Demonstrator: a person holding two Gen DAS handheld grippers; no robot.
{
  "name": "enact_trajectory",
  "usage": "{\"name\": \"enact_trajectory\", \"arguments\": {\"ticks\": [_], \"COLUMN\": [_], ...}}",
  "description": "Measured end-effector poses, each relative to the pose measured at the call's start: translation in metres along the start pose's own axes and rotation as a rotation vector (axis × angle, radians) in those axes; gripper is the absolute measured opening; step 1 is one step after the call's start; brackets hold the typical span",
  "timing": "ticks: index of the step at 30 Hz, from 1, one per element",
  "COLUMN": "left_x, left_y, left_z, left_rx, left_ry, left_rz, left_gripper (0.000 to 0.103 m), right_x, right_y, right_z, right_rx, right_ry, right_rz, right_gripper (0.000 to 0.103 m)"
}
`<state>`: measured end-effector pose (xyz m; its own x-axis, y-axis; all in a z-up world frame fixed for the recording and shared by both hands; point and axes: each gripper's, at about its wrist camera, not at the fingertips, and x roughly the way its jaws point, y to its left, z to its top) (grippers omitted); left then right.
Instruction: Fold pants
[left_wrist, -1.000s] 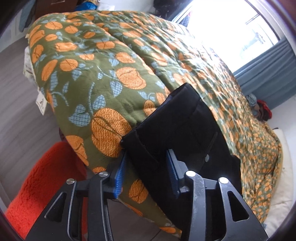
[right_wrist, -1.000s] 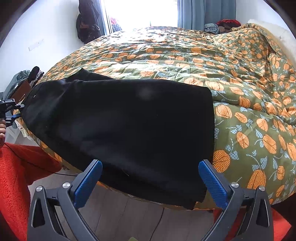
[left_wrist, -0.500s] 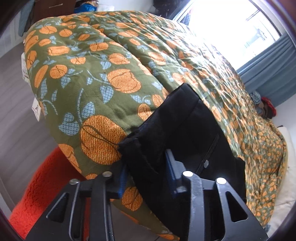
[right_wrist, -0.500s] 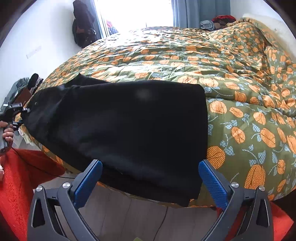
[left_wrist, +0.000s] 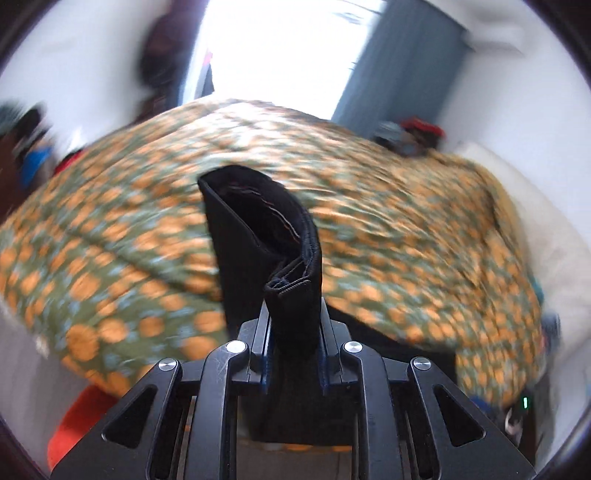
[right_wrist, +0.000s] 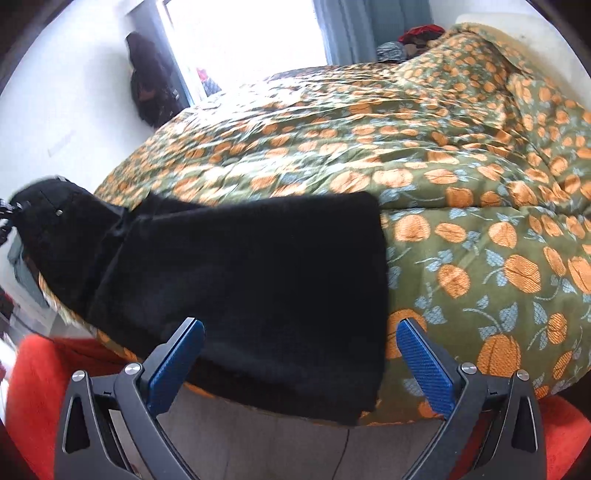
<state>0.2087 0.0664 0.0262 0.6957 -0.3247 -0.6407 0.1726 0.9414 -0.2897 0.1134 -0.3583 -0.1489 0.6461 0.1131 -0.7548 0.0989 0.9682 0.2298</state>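
Black pants (right_wrist: 258, 280) lie folded lengthwise across the near edge of a bed, with one end hanging over the edge. My left gripper (left_wrist: 293, 332) is shut on the waistband end of the pants (left_wrist: 280, 243) and holds it lifted above the bed; that raised end shows at the far left of the right wrist view (right_wrist: 62, 221). My right gripper (right_wrist: 299, 350) is open and empty, just short of the near hanging edge of the pants, with its blue pads (right_wrist: 421, 365) spread wide.
The bed carries a green quilt with orange pumpkins (right_wrist: 461, 192). An orange-red rug (right_wrist: 33, 398) lies on the floor at the bed's foot. A bright window and blue curtain (left_wrist: 399, 66) are behind, with clothes heaped at the far corner (right_wrist: 413, 40).
My left gripper has closed on the waistband end and swung up and round with it, so its view is blurred. My right gripper has stayed open and moved slightly closer.
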Motion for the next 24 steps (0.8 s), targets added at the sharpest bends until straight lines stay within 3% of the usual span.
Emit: {"name": "enact_trajectory", "arguments": {"ticks": [4, 7, 10, 13, 16, 21, 24], "left_x": [0.050, 0.112, 0.152, 0.130, 0.102, 0.082, 0.098], "left_y": [-0.109, -0.154, -0.180, -0.187, -0.172, -0.101, -0.054], "left_z": [-0.043, -0.097, -0.154, -0.170, -0.158, -0.110, -0.098], "left_rx": [0.198, 0.208, 0.279, 0.335, 0.388, 0.227, 0.114], "left_ry": [0.111, 0.313, 0.484, 0.482, 0.398, 0.269, 0.262], "left_rz": [-0.130, -0.160, -0.114, -0.209, -0.187, -0.104, -0.032], "left_gripper": [0.022, 0.039, 0.042, 0.044, 0.057, 0.059, 0.052], "right_x": [-0.001, -0.002, -0.009, -0.024, -0.037, -0.043, -0.036], "right_y": [-0.024, -0.042, -0.058, -0.074, -0.091, -0.090, -0.070], "right_z": [0.003, 0.002, 0.001, 0.000, -0.002, 0.007, 0.012], "right_rx": [0.102, 0.175, 0.240, 0.301, 0.369, 0.383, 0.427], "right_ry": [-0.009, -0.013, -0.032, -0.081, -0.140, -0.186, -0.143], "right_rz": [-0.015, -0.025, -0.021, 0.019, 0.104, 0.138, 0.296], "right_gripper": [0.103, 0.103, 0.103, 0.103, 0.103, 0.103, 0.103]}}
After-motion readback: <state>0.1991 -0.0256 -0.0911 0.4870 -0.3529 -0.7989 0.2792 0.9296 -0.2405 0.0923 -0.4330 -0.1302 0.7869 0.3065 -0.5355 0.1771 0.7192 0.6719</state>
